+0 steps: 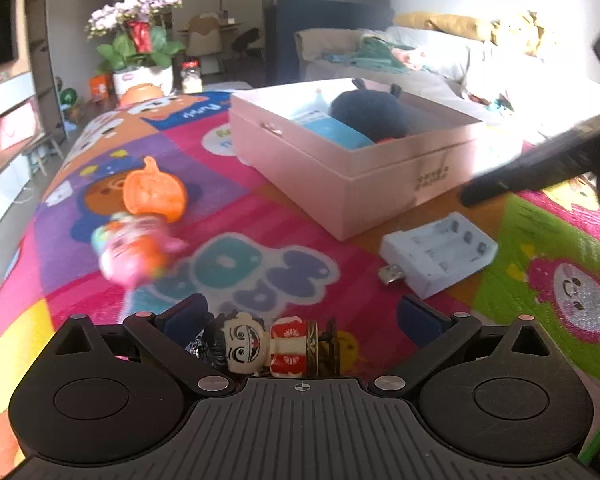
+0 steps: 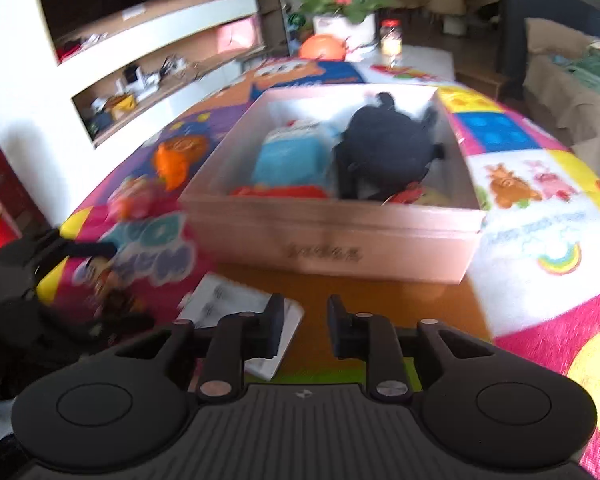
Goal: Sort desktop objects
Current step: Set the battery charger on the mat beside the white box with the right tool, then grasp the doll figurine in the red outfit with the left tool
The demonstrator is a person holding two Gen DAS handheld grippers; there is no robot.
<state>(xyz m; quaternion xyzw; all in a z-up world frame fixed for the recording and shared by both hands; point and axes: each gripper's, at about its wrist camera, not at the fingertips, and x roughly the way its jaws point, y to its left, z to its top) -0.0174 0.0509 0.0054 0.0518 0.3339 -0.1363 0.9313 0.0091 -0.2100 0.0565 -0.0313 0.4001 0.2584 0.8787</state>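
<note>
A small figurine (image 1: 274, 346) with a grinning face and a red-and-white robe lies on its side on the colourful play mat (image 1: 260, 216), between the widely spread fingers of the left gripper (image 1: 300, 320); neither pad touches it. Beyond it, a white battery charger (image 1: 440, 254) lies near the front corner of the open pink box (image 1: 340, 184), which holds a dark plush toy (image 2: 388, 148) and a blue item (image 2: 292, 158). An orange pumpkin toy (image 1: 154, 192) and a blurred pink toy (image 1: 134, 250) sit toward the mat's left edge. The right gripper (image 2: 305, 330) hovers over the charger's edge, its jaws narrowly parted and holding nothing.
</note>
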